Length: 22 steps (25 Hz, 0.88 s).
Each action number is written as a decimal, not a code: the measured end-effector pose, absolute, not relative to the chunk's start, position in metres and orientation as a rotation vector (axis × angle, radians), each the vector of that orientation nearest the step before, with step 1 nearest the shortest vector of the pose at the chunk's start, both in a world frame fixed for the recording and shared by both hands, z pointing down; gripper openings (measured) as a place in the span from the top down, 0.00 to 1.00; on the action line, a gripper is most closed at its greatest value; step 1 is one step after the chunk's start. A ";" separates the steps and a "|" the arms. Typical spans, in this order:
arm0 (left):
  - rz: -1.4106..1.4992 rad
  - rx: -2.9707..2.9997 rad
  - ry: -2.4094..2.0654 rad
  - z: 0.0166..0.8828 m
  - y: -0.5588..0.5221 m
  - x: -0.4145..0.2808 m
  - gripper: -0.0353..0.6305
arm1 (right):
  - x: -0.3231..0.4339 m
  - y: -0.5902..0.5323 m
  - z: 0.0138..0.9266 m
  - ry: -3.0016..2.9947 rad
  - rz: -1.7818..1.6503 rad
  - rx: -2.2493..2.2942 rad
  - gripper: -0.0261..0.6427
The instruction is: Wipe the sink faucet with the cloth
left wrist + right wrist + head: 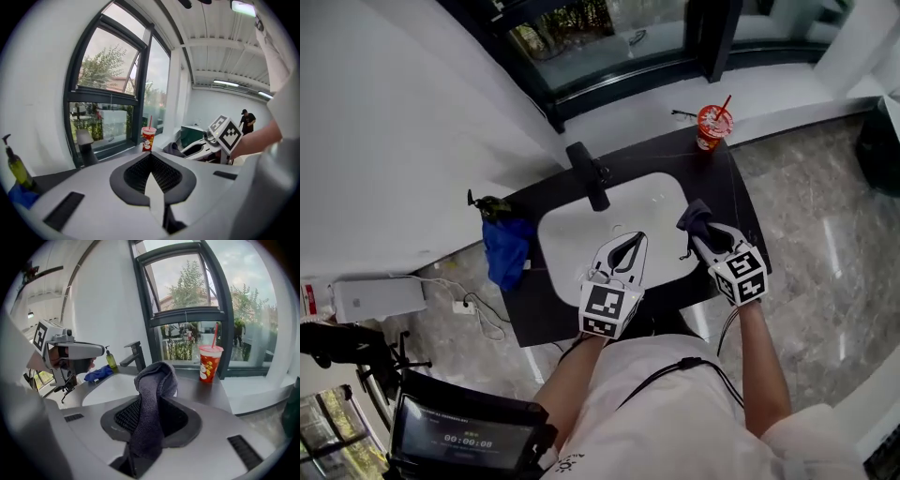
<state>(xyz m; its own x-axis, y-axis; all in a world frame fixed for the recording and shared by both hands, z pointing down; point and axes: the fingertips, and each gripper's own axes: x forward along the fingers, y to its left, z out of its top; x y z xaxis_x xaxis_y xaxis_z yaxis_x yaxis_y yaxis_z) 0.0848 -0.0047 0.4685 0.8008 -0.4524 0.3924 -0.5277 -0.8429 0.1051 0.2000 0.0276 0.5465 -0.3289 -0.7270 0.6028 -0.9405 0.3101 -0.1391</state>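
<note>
The black faucet (589, 176) stands at the back rim of the white sink (558, 225), set in a black counter (534, 309). My right gripper (698, 234) hovers over the sink's right edge, shut on a dark grey cloth (694, 217). In the right gripper view the cloth (157, 376) bulges up out of the jaws of the right gripper (152, 404), with the faucet (135, 355) beyond it to the left. My left gripper (637, 239) is over the sink's front, its jaws shut and empty. In the left gripper view the left gripper (151, 155) points between the faucet (86, 143) and the right gripper (206, 145).
A red cup with a straw (712, 125) stands at the counter's back right corner. A soap bottle (492, 206) and a blue cloth (506, 248) are on the counter's left end. A window ledge runs behind the faucet. A cabled white box (380, 298) lies on the floor left.
</note>
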 end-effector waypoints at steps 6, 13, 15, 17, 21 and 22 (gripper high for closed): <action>0.420 2.715 -1.020 0.449 -0.037 0.024 0.96 | 0.159 -0.013 0.500 -2.313 0.553 1.452 0.79; 0.374 2.615 -1.239 0.441 -0.049 -0.039 0.96 | 0.104 -0.049 0.461 -2.440 0.422 1.299 0.79; 0.379 2.594 -1.268 0.448 -0.052 -0.050 0.96 | 0.088 -0.059 0.460 -2.469 0.402 1.260 0.79; 0.380 2.576 -1.287 0.457 -0.057 -0.059 0.96 | 0.071 -0.070 0.463 -2.495 0.382 1.222 0.79; 0.366 2.572 -1.300 0.452 -0.058 -0.061 0.96 | 0.055 -0.086 0.447 -2.528 0.323 1.169 0.79; 0.360 2.575 -1.300 0.449 -0.058 -0.060 0.96 | 0.054 -0.091 0.442 -2.532 0.312 1.165 0.79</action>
